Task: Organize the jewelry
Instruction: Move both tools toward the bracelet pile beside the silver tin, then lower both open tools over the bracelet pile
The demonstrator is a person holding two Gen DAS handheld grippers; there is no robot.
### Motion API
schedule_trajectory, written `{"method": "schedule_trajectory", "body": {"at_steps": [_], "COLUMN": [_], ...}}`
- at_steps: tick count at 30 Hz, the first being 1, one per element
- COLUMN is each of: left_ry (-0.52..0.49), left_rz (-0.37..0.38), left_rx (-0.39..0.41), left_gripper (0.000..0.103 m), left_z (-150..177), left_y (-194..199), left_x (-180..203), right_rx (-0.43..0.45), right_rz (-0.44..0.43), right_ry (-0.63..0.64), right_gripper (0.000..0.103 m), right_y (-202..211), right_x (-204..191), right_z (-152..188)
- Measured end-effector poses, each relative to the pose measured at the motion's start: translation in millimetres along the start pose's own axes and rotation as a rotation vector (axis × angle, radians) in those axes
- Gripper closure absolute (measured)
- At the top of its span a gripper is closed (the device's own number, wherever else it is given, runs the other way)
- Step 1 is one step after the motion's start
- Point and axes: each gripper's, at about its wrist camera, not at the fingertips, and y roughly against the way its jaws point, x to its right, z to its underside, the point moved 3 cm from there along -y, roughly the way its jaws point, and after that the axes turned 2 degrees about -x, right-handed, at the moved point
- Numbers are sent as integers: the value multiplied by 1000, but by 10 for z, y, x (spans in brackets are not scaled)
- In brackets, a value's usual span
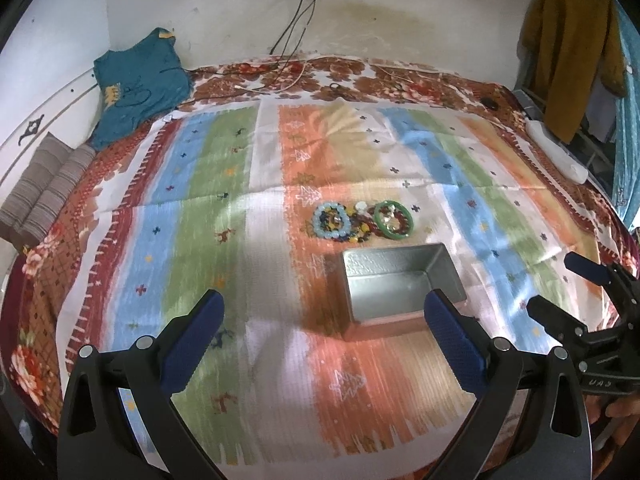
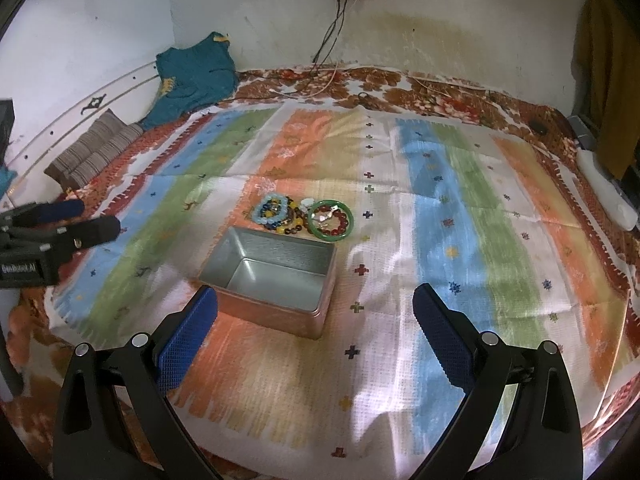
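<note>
Heaped bead bracelets and green bangle (image 2: pixel 331 219) on the striped bedspread (image 2: pixel 460 240), just beyond the empty rectangular silver tin (image 2: pixel 276 276), ahead of both empty, wide-open grippers, left gripper (image 1: pixel 324 312) and right gripper (image 2: pixel 316 308), the right seemingly nearer.

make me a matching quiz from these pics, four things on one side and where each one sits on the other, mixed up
Things:
1. metal tin
2. green bangle
3. pale blue bead bracelet
4. teal shirt

Places:
A. far left corner, against the wall
B. left end of the jewelry pile
C. on the striped cloth, just in front of the pile, open and empty
D. right end of the jewelry pile

Pairs: 1-C, 2-D, 3-B, 4-A
</note>
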Motion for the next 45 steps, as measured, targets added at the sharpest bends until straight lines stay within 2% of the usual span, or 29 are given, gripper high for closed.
{"method": "schedule_trajectory", "body": {"at_steps": [14, 28, 45], "left_ry": [-31, -21, -24], "left_rz": [-78, -128, -129], "left_rx": [-43, -105, -182], "left_gripper": [6, 6, 6], "left_z": [-369, -542, -653], "left_y": [-364, -724, -1157], "left_x": [79, -33, -78], "right_rx": [-63, -125, -176], "right_rz": [27, 50, 47], "right_ry": [-28, -63, -90], "right_gripper": [4, 4, 4], "right_y": [-366, -743, -1097], "right_x": [151, 277, 410], "right_z": [-264, -441, -576]}}
